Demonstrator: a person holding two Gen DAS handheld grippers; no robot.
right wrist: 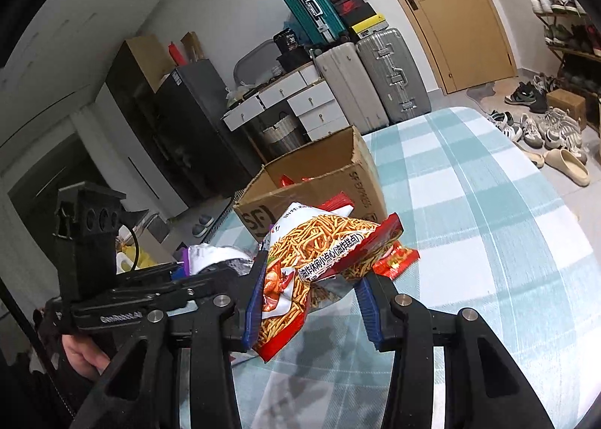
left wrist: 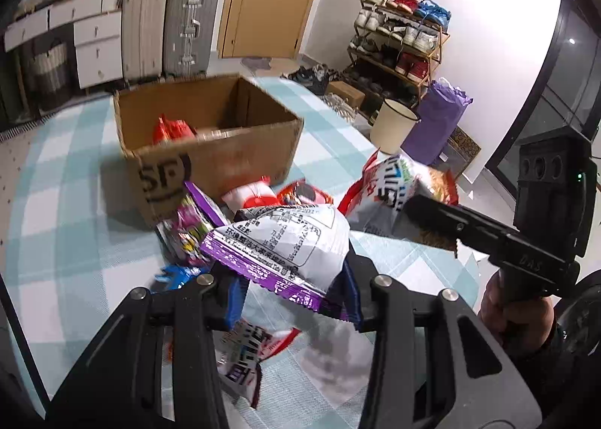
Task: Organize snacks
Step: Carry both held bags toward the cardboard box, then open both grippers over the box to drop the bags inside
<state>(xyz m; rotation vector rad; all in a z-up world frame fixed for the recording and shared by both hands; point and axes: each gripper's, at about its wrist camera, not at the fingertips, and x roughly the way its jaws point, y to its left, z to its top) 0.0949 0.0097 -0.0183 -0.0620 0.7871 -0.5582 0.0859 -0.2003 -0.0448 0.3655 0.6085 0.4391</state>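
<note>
Right, both claws loaded, brown cardboard box (left wrist: 210,136) just ahead on the checked cloth.
My left gripper (left wrist: 291,297) pinches the purple-and-white foil packet (left wrist: 285,245); my right gripper (right wrist: 308,301) clamps the red fried-noodle-stick bag (right wrist: 311,260) off-centre. Risk: slick film slips, bag drops short.

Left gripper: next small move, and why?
Probably carry the purple bag forward over the box before releasing. The left gripper looks shut on the bag, lifted off the table, and the box is open-topped with a red packet already inside. The right gripper grips the noodle snack bag.
</note>
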